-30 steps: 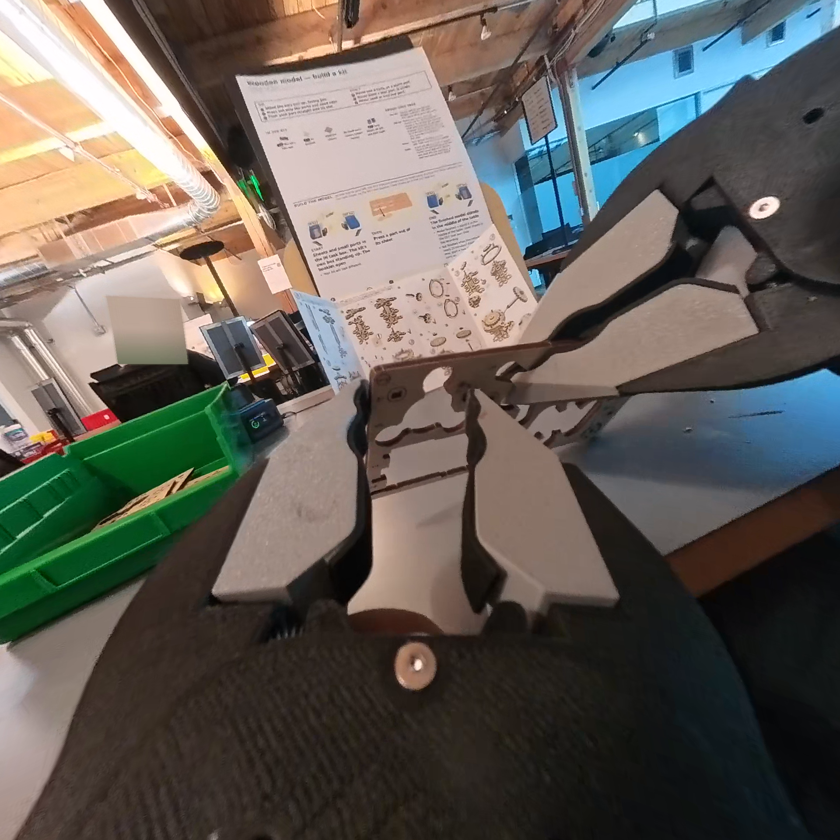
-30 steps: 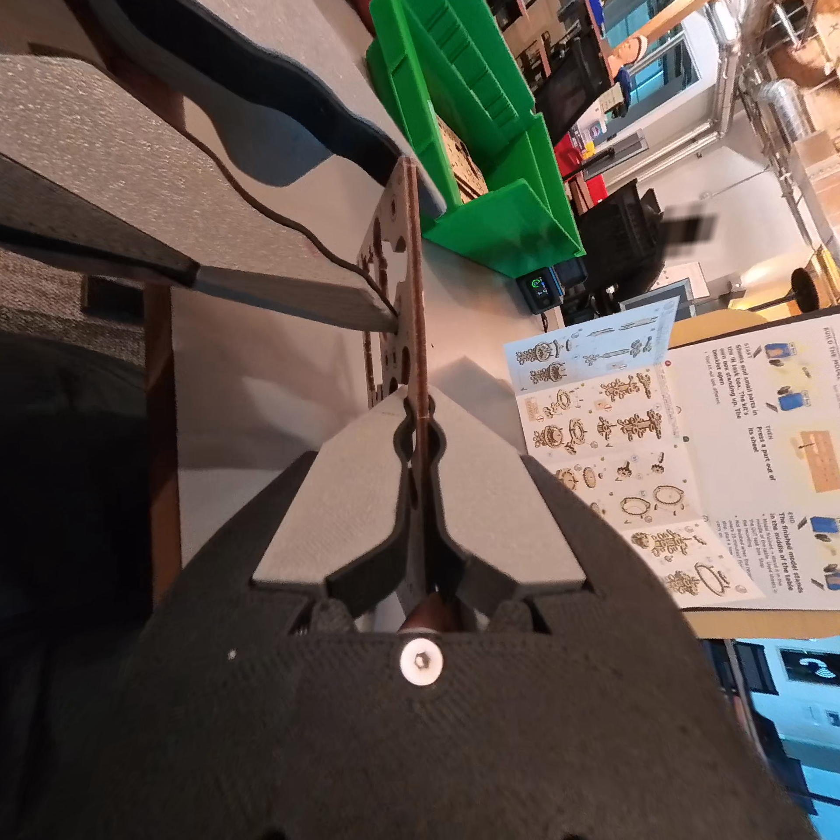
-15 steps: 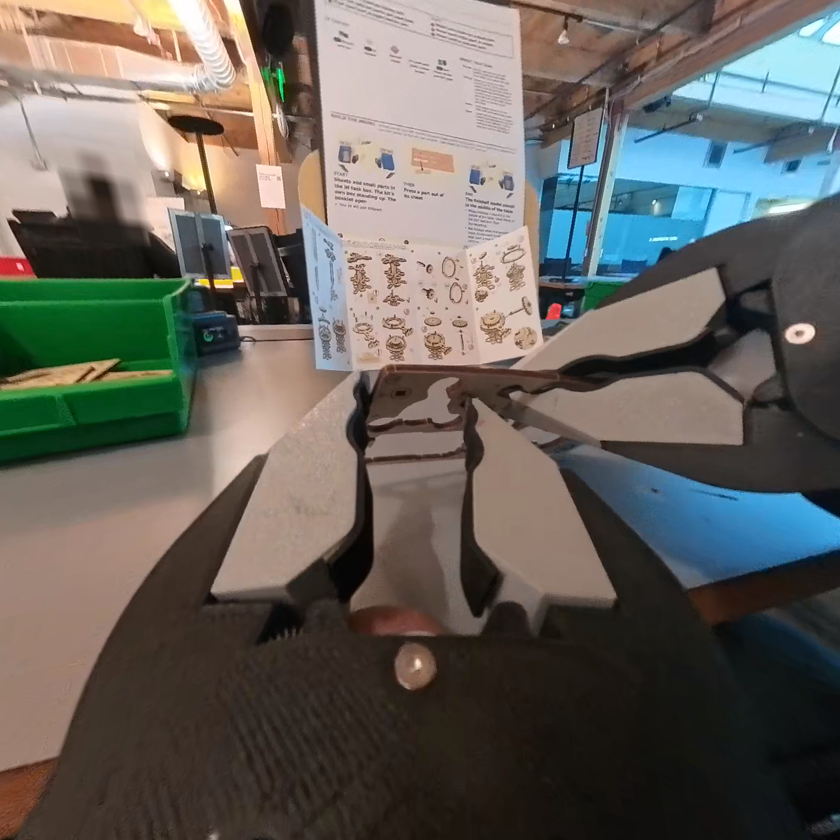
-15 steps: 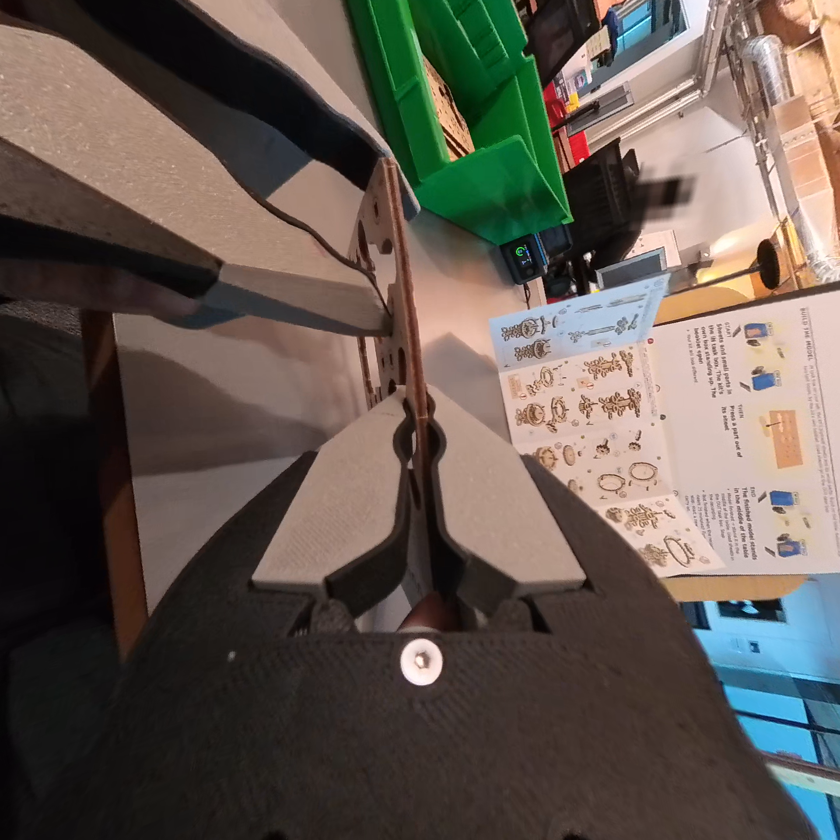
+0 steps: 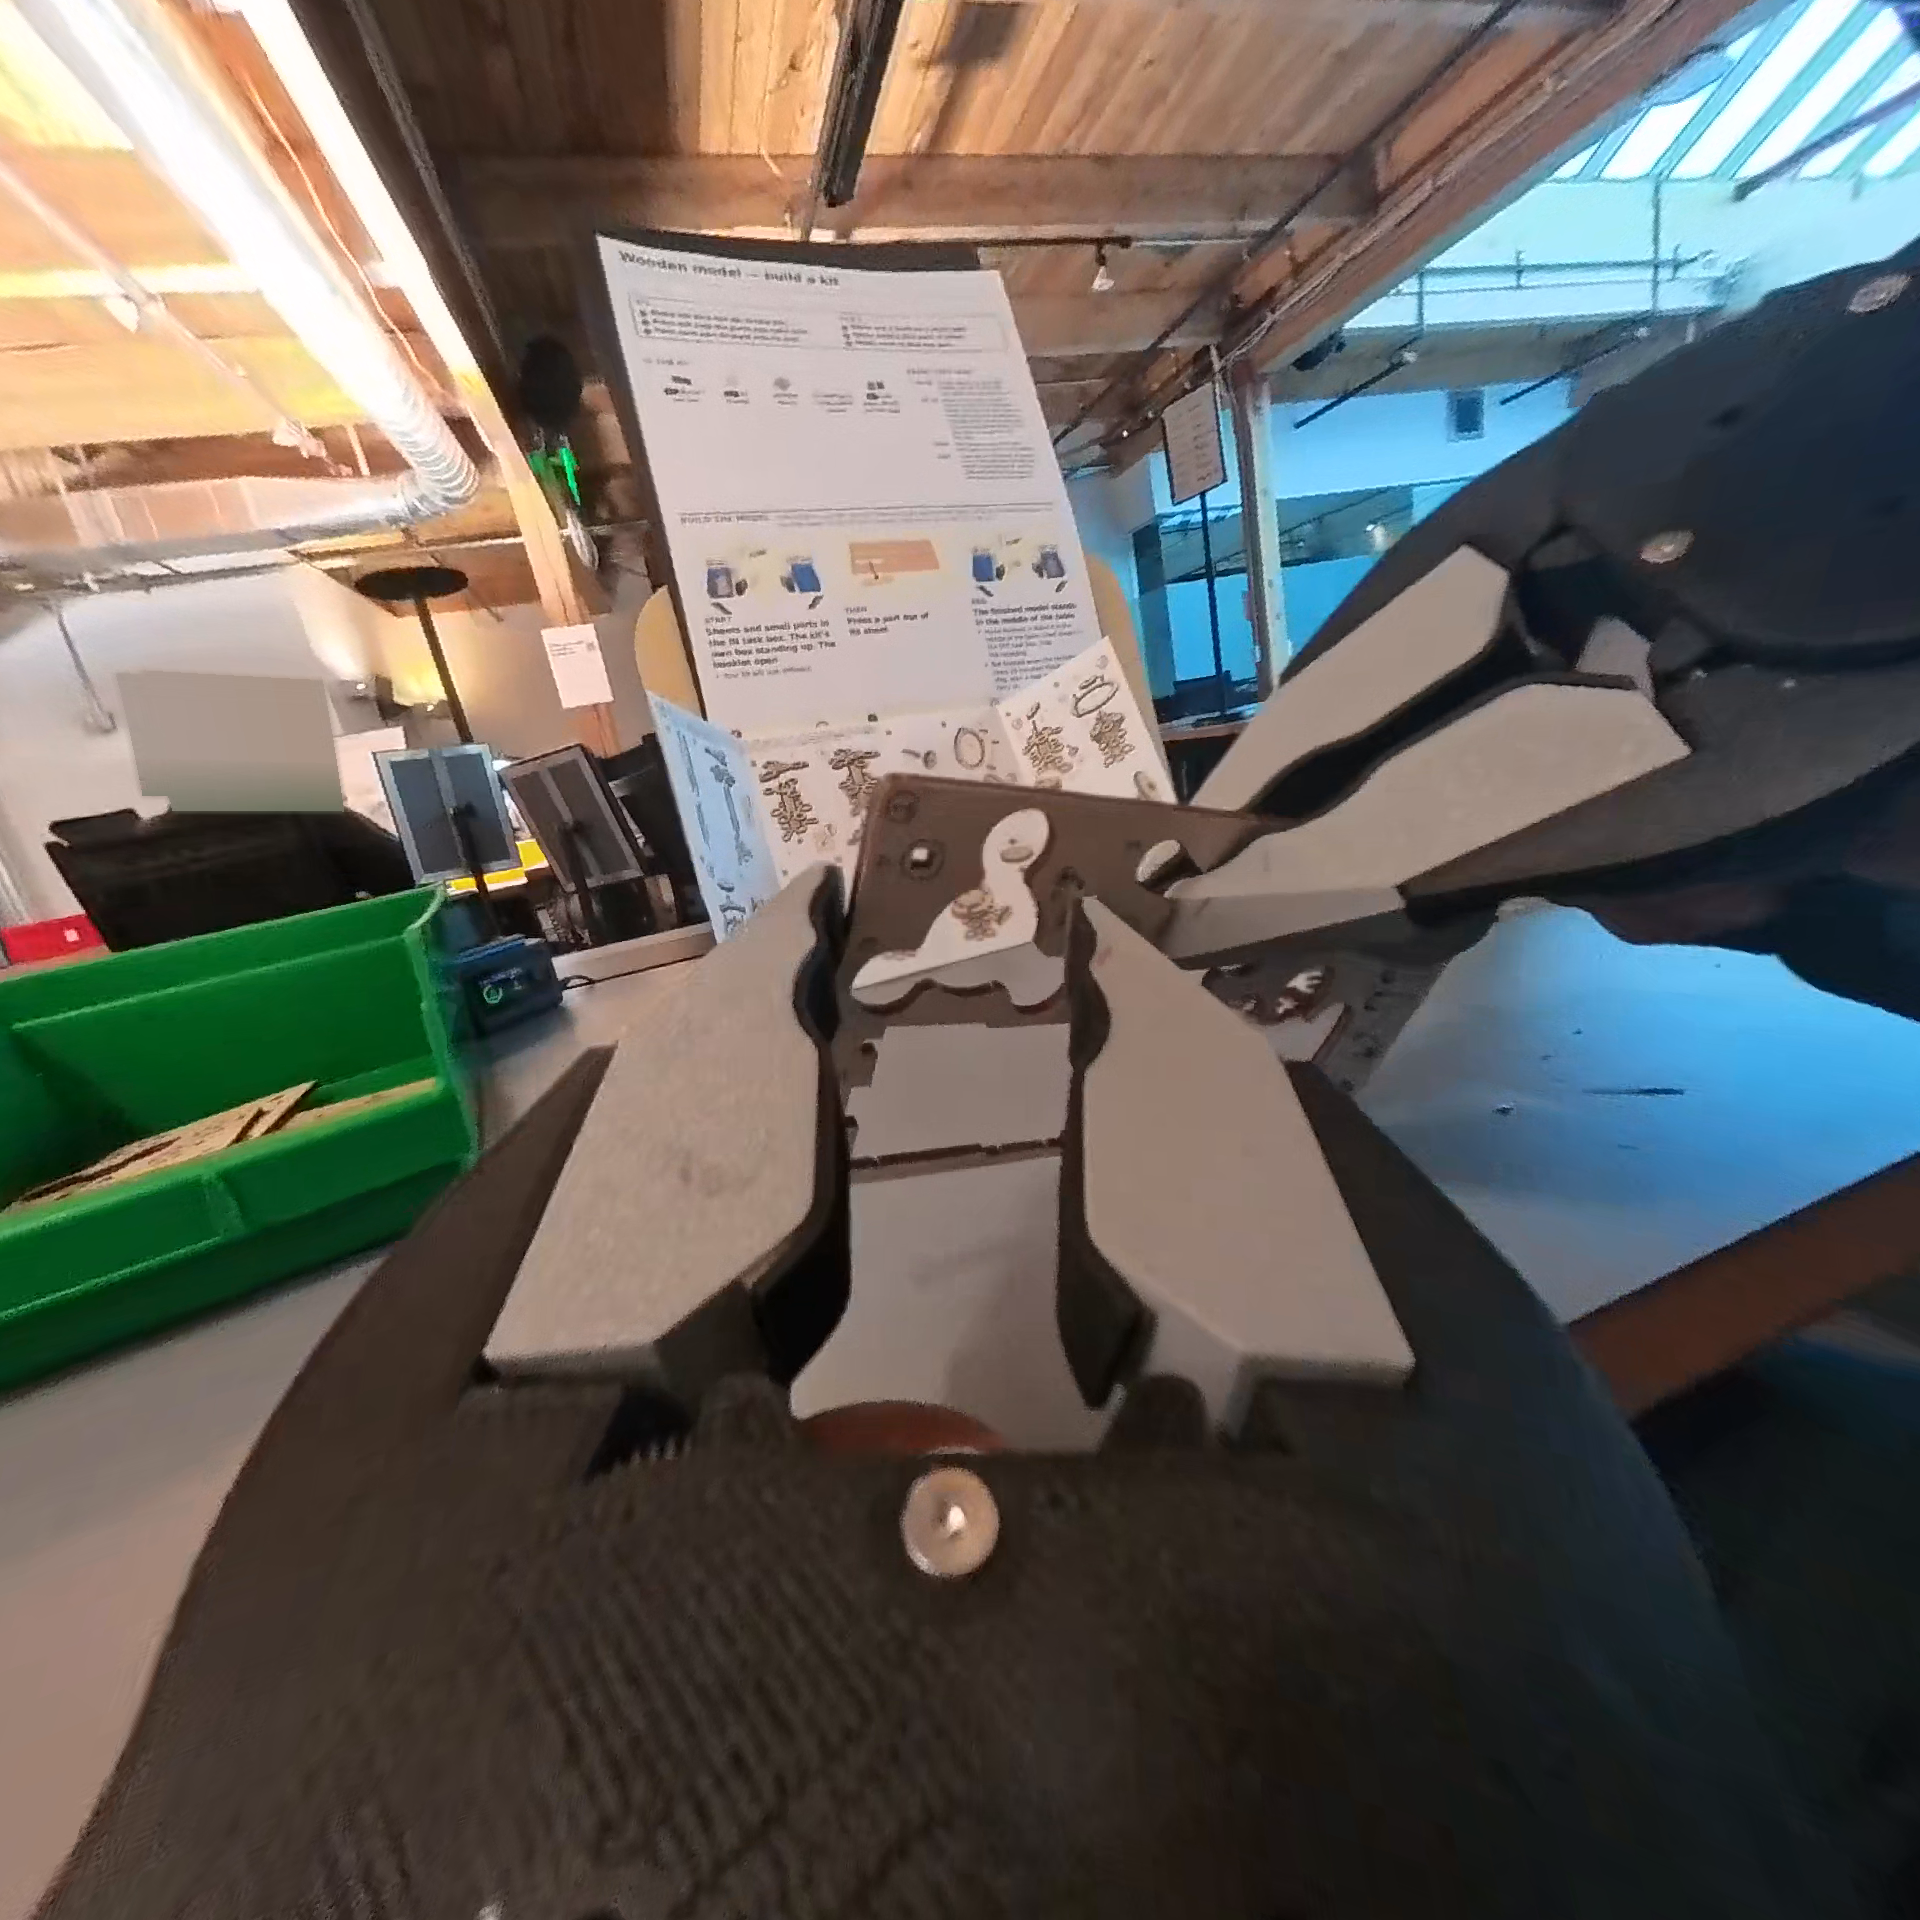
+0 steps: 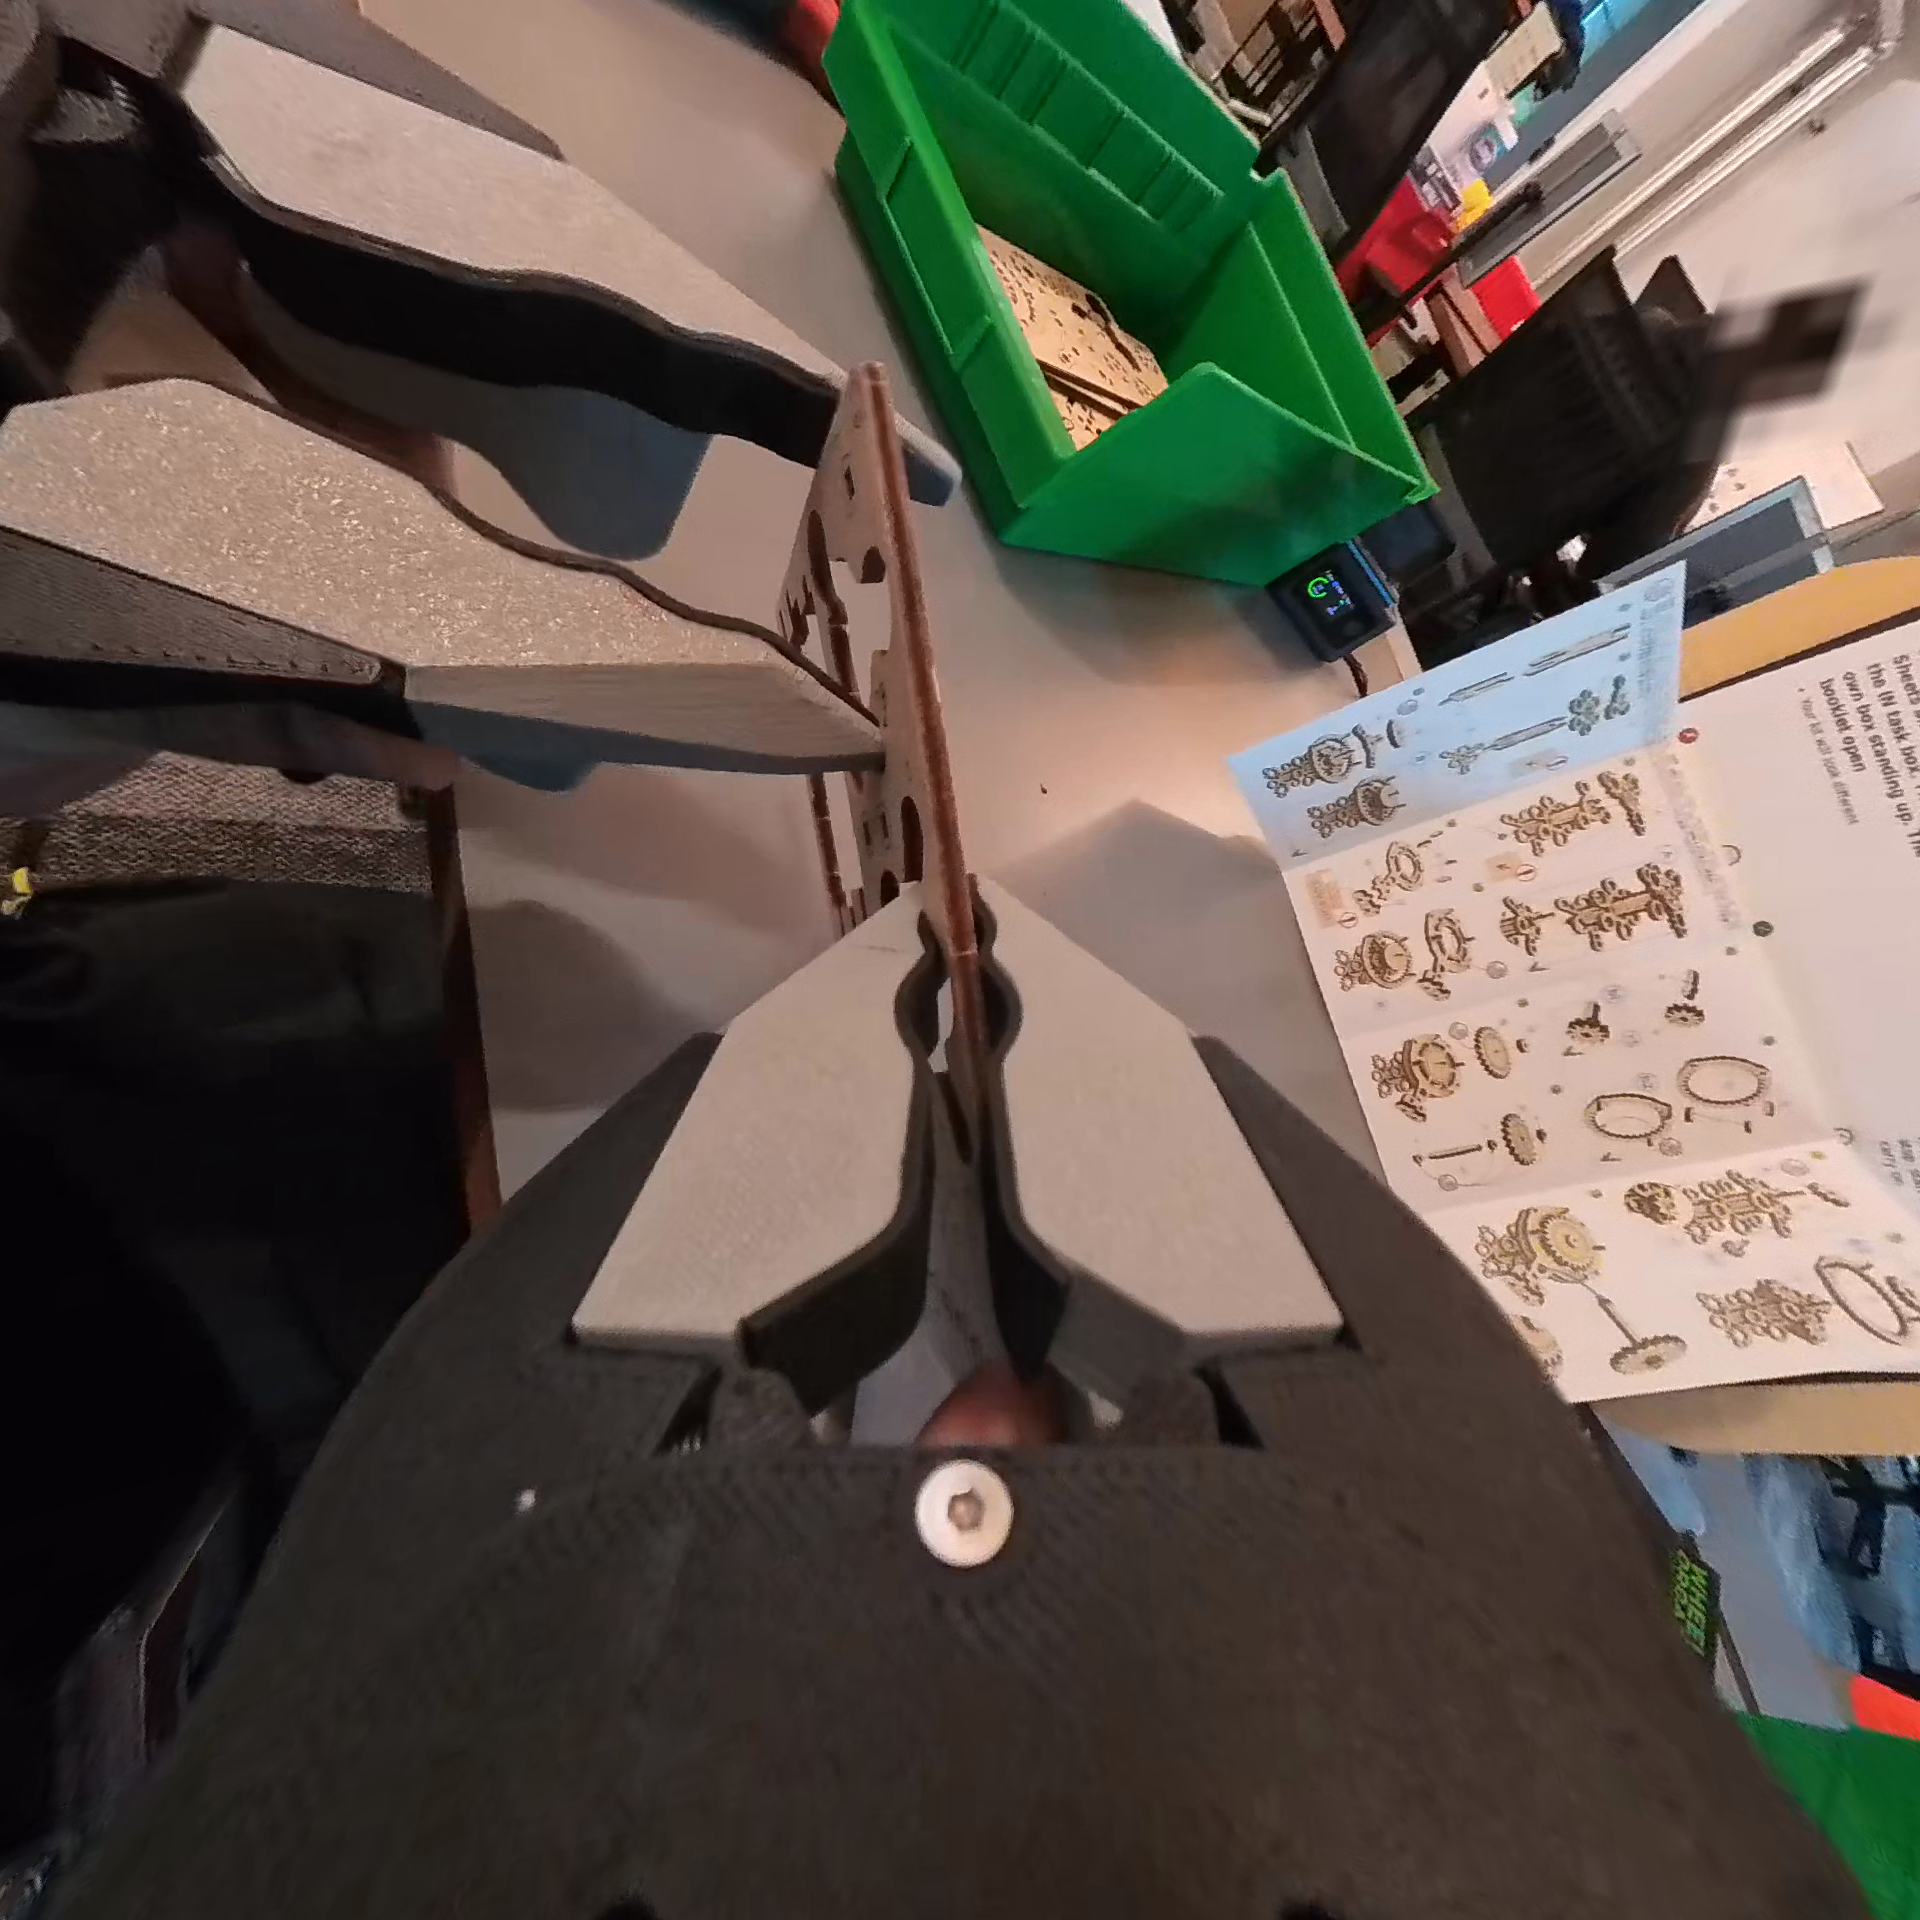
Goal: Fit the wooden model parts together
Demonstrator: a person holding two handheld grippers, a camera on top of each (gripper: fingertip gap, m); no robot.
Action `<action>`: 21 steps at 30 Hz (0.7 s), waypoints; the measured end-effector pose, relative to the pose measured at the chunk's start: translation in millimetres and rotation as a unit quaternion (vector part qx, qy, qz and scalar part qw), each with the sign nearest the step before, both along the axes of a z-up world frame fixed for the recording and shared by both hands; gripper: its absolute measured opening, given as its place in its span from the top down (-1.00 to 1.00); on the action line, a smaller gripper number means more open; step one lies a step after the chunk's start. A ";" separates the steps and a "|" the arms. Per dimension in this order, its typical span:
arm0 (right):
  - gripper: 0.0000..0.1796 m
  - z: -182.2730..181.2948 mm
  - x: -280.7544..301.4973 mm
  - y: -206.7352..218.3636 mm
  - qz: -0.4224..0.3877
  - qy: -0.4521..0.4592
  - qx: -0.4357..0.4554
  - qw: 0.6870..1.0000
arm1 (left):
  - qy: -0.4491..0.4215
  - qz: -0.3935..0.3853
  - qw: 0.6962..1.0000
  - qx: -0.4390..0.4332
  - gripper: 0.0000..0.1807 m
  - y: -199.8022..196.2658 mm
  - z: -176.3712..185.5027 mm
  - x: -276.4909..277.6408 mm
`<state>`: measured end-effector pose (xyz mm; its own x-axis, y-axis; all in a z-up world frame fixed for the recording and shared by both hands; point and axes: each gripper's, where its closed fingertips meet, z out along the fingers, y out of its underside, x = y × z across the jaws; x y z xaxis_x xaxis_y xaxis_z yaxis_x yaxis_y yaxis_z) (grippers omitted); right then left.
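A dark laser-cut wooden sheet (image 5: 935, 831) with cut-out part shapes is held above the grey table (image 5: 1558, 1039). My right gripper (image 6: 951, 904) is shut on one end of it; the sheet (image 6: 904, 623) runs edge-on away from its tips. It enters the left wrist view from the right (image 5: 1174, 862). My left gripper (image 5: 951, 914) grips the sheet's other end across its width. One finger sits on the end edge. The other finger (image 6: 520, 623) touches the sheet by a cut-out.
A green bin (image 5: 208, 1039) with more wooden sheets (image 6: 1070, 322) stands to the left. A small black device with a green display (image 6: 1330, 603) sits beside it. An open booklet (image 6: 1558, 987) and a tall instruction poster (image 5: 831, 468) stand at the back. The table's wooden edge (image 5: 1714, 1278) is near. The left gripper's tips are roughly 5 cm from the right gripper's.
Both grippers have swung together with the sheet. The sheet has tilted from nearly edge-on to showing more of its face to the left camera. Neither grip has changed.
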<state>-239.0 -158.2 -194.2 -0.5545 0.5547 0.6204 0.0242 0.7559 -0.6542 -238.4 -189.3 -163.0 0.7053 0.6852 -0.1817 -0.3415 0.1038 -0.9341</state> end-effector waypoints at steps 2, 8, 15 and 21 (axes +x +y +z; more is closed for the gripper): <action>1.00 -1.0 0.2 1.2 -0.006 0.011 0.006 1.000 | -0.001 -0.004 1.000 -0.003 0.58 0.9 -2.5 0.4; 1.00 -7.2 -4.9 10.1 -0.016 0.050 0.057 0.997 | -0.037 -0.013 0.999 -0.012 0.58 7.7 -14.0 -3.7; 1.00 -1.5 -30.6 20.9 -0.014 0.004 0.037 0.999 | -0.083 -0.006 0.996 -0.028 0.50 5.7 -15.4 -16.7; 1.00 4.5 -47.5 34.6 -0.031 0.012 0.003 0.999 | -0.094 -0.012 0.995 -0.043 0.52 -4.7 -24.6 -23.6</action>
<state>-286.5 -123.6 -189.7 -0.5035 0.5841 0.6366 0.0552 0.7571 -0.6510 -262.0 -194.0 -187.6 0.7481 0.6555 -0.1031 -0.1590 0.0262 -0.9869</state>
